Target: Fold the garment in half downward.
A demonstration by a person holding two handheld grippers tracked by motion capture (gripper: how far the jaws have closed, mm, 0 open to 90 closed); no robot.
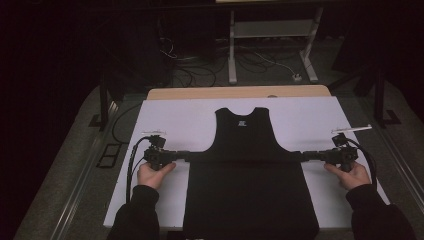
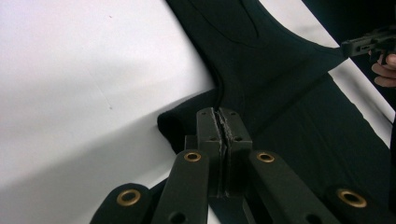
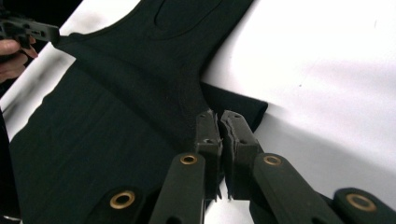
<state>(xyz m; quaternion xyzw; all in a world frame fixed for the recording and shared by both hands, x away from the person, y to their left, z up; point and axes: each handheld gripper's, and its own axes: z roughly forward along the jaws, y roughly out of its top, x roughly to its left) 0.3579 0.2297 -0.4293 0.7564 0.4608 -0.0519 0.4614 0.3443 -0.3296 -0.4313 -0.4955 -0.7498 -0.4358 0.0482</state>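
On table, grippers (image 1: 187,155) (image 1: 302,155) clamping vest (image 1: 250,195).

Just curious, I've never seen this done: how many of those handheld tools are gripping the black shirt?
2. The left tool pinches the black shirt at its left side; the right tool pinches its right side, both on the white board.

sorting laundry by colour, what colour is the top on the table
Black top, best seen in the high view.

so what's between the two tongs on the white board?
High view: the black sleeveless fabric vest spans from the left tongs to the right tongs, each pinching a side edge.
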